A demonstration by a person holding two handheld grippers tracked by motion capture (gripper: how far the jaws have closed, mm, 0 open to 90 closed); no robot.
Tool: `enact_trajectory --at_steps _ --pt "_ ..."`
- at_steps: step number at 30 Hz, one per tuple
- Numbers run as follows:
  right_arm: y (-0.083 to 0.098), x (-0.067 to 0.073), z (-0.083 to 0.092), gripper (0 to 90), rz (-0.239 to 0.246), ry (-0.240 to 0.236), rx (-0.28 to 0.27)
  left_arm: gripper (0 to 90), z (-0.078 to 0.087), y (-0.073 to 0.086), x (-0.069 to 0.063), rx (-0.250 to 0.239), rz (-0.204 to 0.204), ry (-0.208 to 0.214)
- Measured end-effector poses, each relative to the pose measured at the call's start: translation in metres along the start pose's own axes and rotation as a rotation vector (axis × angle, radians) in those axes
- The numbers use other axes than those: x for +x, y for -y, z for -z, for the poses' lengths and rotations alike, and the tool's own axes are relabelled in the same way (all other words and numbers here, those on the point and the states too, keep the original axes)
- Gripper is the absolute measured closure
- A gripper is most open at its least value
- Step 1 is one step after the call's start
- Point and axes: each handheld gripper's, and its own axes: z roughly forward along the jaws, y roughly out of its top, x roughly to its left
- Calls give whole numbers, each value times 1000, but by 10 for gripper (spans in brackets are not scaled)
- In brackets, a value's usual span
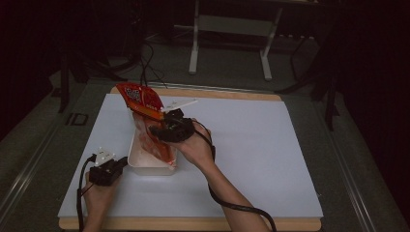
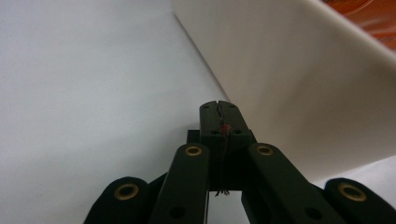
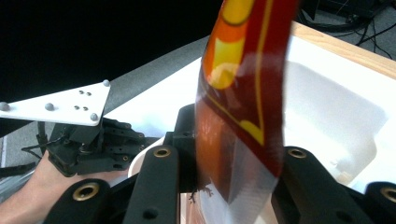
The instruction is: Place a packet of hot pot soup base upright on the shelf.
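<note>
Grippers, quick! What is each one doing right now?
Left gripper: jaws closed, empty, beside the white tray.
Right gripper: jaws closed on the red snack bag, over the tray.

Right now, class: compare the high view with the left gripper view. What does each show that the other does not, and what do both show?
High view alone: the right gripper shut on the red snack bag, whose lower end hangs into the white tray, the person's forearms, the table's wooden edge and the floor beyond. Left gripper view alone: the left gripper close up, jaws shut, nothing between them, beside the tray's outer wall. Both: the tray, the white table surface, a bit of the orange bag.
</note>
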Motion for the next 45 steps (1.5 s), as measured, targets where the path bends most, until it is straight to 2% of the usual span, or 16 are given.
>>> enact_trajectory --at_steps 7,14,16,20,22,28,38,42,45 --pt "16 -3 -11 707 -20 8 -29 899 -1 -2 -4 -9 -17 24" --pt "31 -4 -13 707 -62 24 -99 899 -2 -3 -8 -7 -38 37" --pt "34 -5 -13 707 -82 25 -104 899 -2 -3 -7 -8 -35 39" --pt "42 -3 -21 706 -81 40 -90 899 -3 -3 -7 -8 -32 39" --pt "44 -3 -22 706 -93 39 -100 900 -3 -3 -7 -7 -32 41" --pt "49 4 -22 706 -70 73 -122 900 -3 -3 -8 -9 -27 37" --pt "60 7 -23 706 -76 87 -165 900 -3 -3 -8 -9 -20 38" --pt "63 13 -24 706 -43 112 -178 900 -3 -3 -8 -9 -21 36" --pt "66 17 -24 706 -40 117 -194 900 -3 -3 -8 -8 -21 35"
